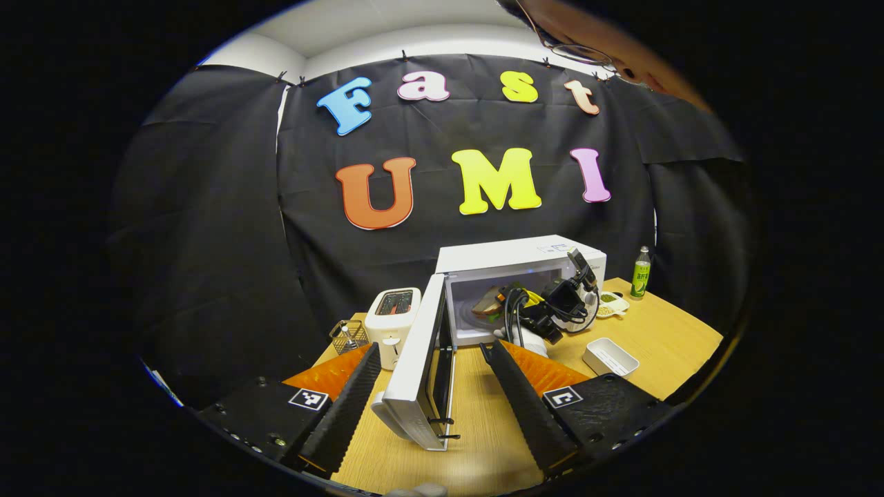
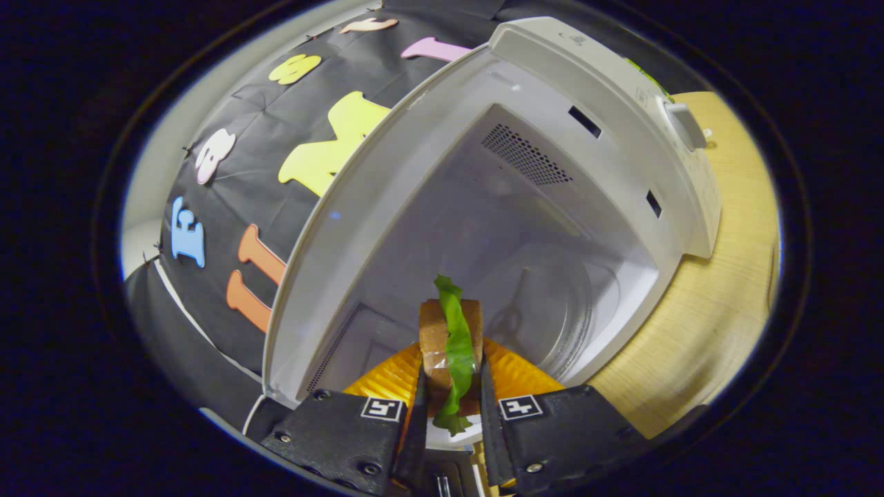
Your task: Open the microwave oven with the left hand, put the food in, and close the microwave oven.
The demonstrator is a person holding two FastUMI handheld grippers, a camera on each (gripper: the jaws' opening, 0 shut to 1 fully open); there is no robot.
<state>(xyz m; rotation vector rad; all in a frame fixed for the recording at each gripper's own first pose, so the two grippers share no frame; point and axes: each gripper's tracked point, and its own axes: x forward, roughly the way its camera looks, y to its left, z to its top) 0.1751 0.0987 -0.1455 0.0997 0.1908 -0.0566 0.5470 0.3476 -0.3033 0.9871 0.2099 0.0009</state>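
While my right gripper [image 2: 450,386] clamped the brown-bread sandwich with green lettuce [image 2: 449,345], it sat inside the white microwave oven [image 2: 621,103].
My left gripper [image 1: 431,386] stood wide, straddling the white door [image 1: 418,366]; I judged lowering flat onto the glass turntable [image 2: 566,310] best.

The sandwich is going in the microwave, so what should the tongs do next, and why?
Probably lower the sandwich onto the glass plate and open the right tongs. They are shut on it, holding it inside the microwave, whose door stands wide open. The left tongs wait open near that door.
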